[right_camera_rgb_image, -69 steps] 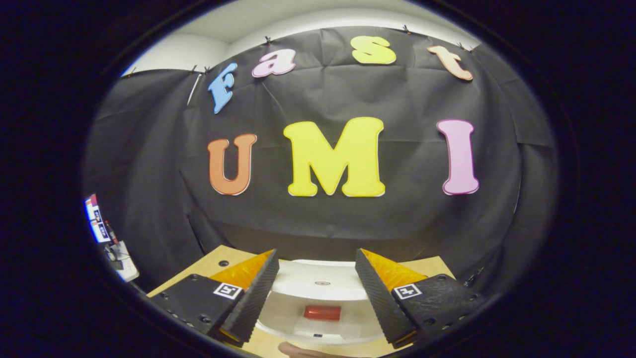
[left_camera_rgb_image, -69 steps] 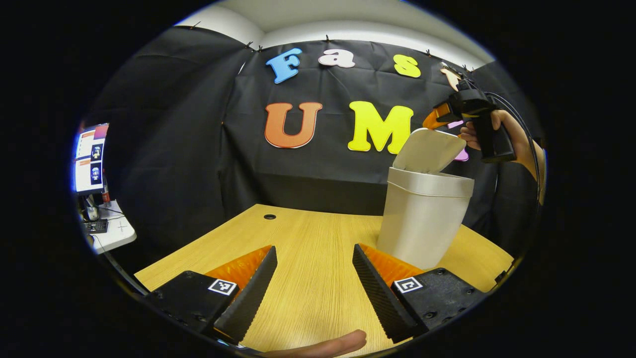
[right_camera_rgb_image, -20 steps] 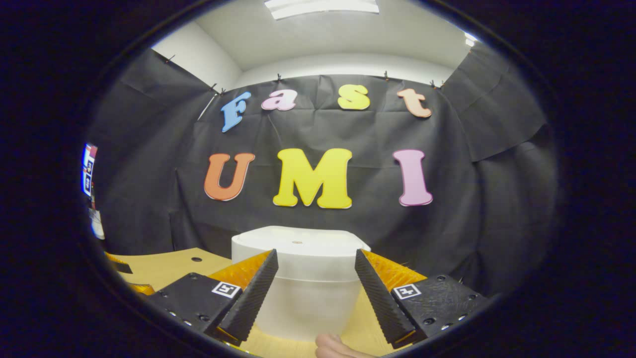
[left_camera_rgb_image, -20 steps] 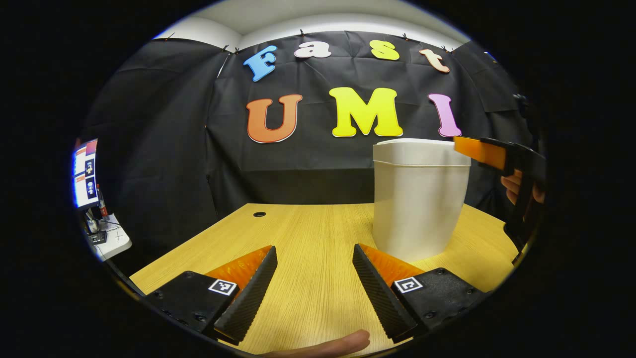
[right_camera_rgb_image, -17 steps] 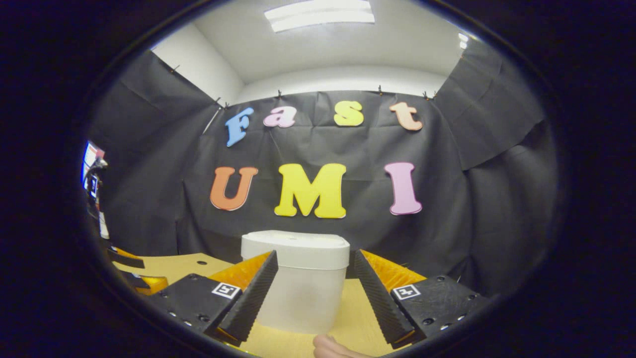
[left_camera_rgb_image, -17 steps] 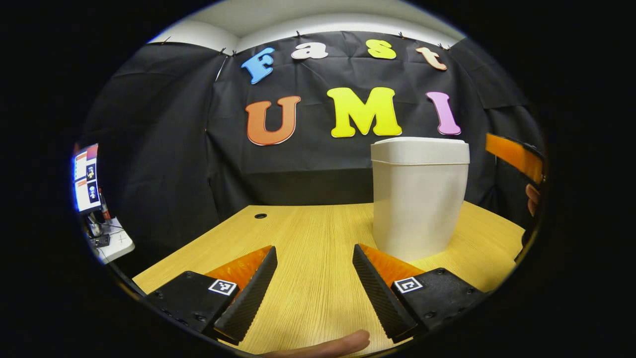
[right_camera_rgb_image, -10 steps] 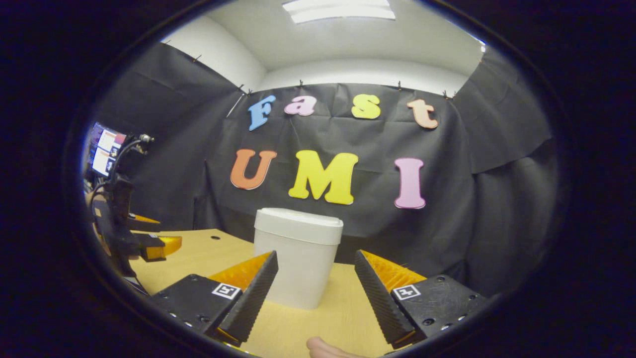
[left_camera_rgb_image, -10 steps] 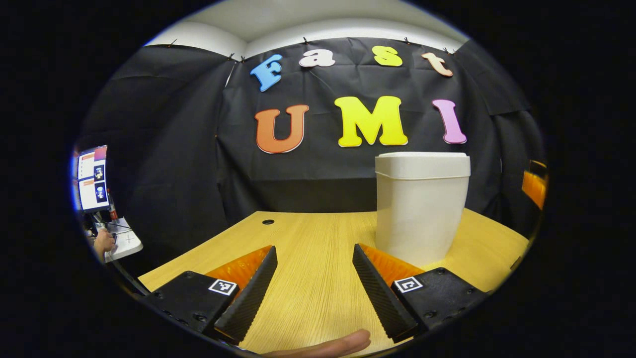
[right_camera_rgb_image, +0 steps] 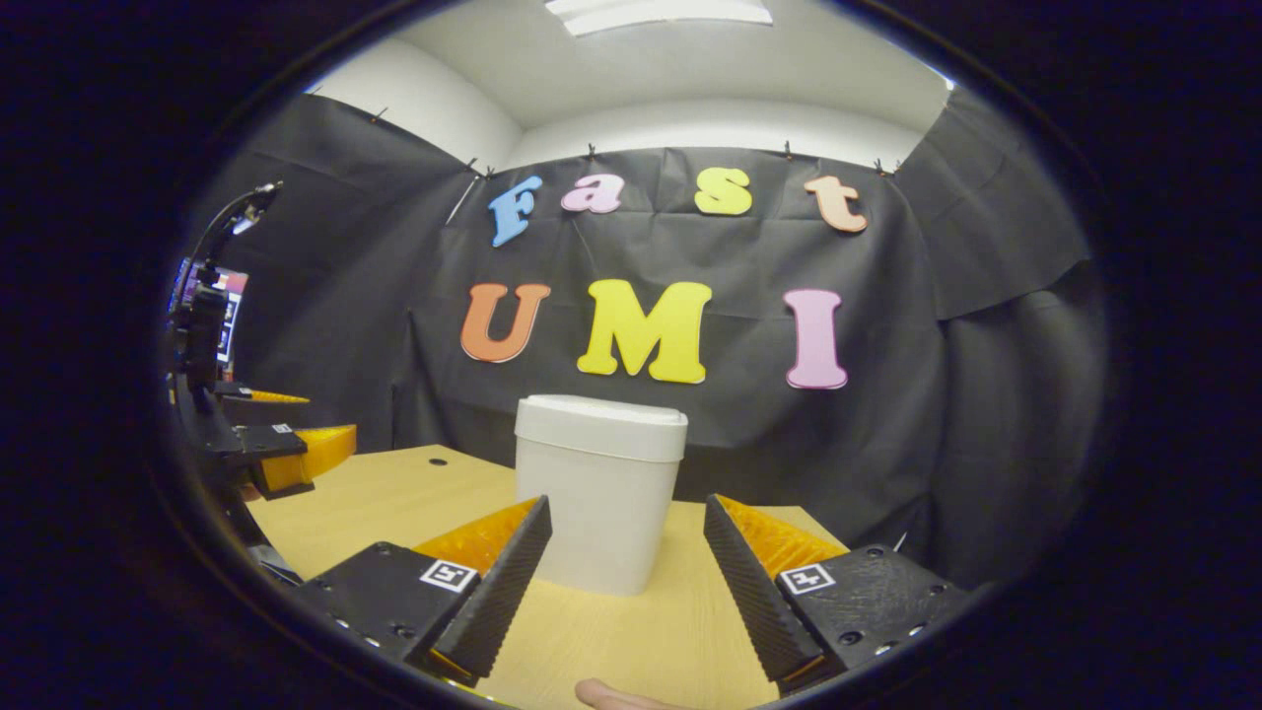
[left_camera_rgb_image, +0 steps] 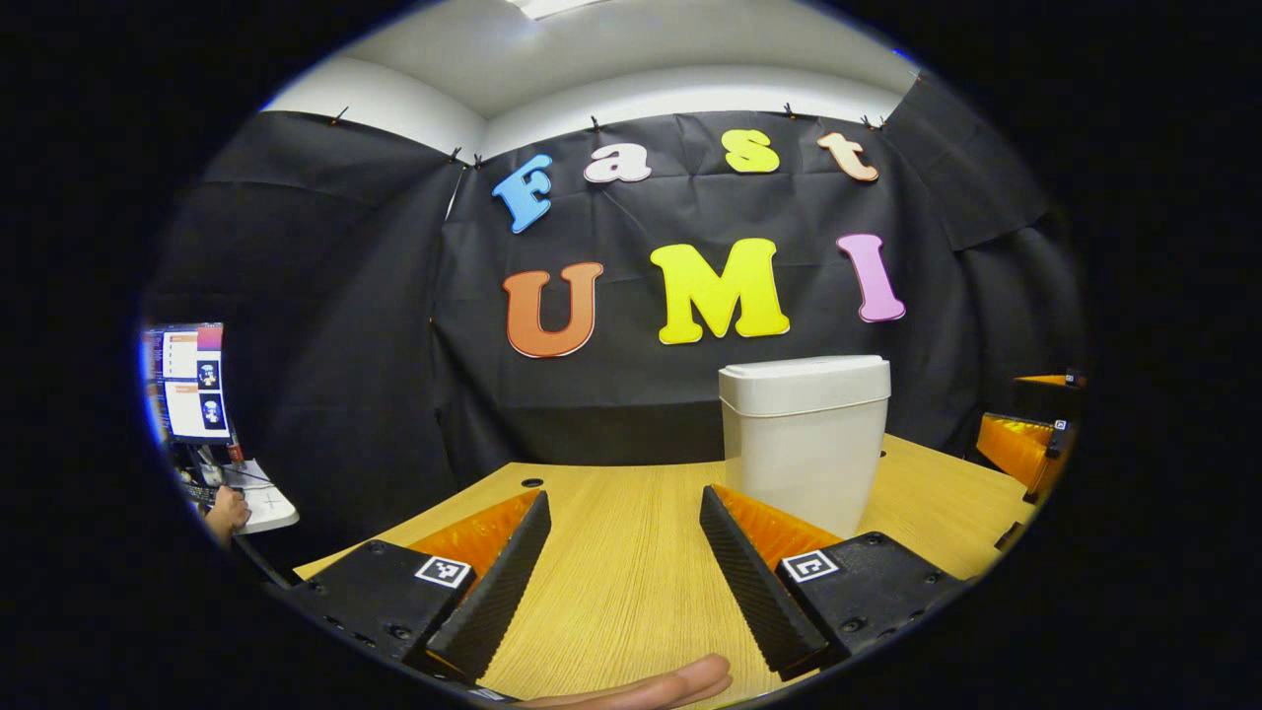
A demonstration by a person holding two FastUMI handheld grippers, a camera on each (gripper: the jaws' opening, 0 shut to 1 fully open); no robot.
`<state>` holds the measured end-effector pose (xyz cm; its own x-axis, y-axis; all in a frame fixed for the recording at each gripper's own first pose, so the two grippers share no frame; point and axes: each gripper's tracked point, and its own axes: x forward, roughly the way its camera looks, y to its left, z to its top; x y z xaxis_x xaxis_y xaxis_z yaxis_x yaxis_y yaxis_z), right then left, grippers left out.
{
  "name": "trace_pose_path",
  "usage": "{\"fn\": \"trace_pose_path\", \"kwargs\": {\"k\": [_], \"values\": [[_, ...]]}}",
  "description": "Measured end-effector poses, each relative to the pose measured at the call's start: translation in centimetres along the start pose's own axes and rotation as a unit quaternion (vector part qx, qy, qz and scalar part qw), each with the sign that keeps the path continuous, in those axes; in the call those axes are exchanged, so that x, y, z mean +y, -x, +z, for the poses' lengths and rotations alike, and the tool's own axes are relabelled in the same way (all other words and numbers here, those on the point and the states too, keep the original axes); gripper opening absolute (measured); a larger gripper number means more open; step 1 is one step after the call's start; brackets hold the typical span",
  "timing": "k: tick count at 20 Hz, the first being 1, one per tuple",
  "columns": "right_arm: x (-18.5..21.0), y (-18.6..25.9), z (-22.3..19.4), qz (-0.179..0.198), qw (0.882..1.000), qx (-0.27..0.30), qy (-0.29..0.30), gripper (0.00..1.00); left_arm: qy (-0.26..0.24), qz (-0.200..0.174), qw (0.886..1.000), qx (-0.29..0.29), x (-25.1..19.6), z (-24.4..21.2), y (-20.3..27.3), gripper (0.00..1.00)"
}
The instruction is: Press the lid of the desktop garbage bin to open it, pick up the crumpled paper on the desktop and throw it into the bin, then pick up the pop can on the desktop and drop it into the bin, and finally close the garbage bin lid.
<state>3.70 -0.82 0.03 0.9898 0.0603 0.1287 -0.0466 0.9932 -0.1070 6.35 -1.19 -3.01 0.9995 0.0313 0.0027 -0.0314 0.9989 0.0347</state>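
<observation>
The white desktop bin (left_camera_rgb_image: 801, 434) stands upright on the wooden table (left_camera_rgb_image: 611, 562) with its lid (left_camera_rgb_image: 804, 371) down flat. In the right gripper view the same bin (right_camera_rgb_image: 598, 493) stands just beyond and between my fingers, lid (right_camera_rgb_image: 601, 412) closed. My left gripper (left_camera_rgb_image: 619, 562) is open and holds nothing, low over the table to the left of the bin. My right gripper (right_camera_rgb_image: 623, 572) is open and holds nothing, and its fingers also show at the far right of the left gripper view (left_camera_rgb_image: 1025, 444). The left gripper shows at the left edge of the right gripper view (right_camera_rgb_image: 281, 449).
A small round cable hole (left_camera_rgb_image: 531, 483) sits in the table near its back edge. Off the table's left side are a lit monitor (left_camera_rgb_image: 189, 383), a small white desk (left_camera_rgb_image: 261, 505) and a person's hand (left_camera_rgb_image: 227, 511). A fingertip (left_camera_rgb_image: 641, 685) shows below my left fingers.
The bin lid, open 3.5 s ago with a red can inside, is now closed. Both grippers have drawn back from the bin, so it looks smaller; the right gripper has come down beside the table.
</observation>
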Motion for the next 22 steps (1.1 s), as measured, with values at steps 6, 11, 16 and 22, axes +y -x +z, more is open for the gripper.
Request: {"fn": "trace_pose_path", "kwargs": {"k": [6,11,16,22], "values": [[0.4,-0.7,-1.4,0.003,1.000,0.019,-0.009,0.98,-0.008,-0.010,1.000,0.007,-0.4,-0.7,-0.3,0.98],[0.1,-0.5,-1.6,0.001,1.000,0.022,-0.014,0.95,0.001,-0.014,1.000,0.024,-0.7,-1.7,-0.7,0.98],[-0.1,-0.6,-2.5,-0.002,0.999,0.032,-0.017,0.95,-0.002,-0.018,0.999,0.029,-1.0,-2.1,-0.8,0.98],[-0.3,-0.7,-2.9,-0.005,0.999,0.039,-0.016,0.98,-0.005,-0.019,0.999,0.039,-1.2,-2.7,-1.2,0.99]]}}
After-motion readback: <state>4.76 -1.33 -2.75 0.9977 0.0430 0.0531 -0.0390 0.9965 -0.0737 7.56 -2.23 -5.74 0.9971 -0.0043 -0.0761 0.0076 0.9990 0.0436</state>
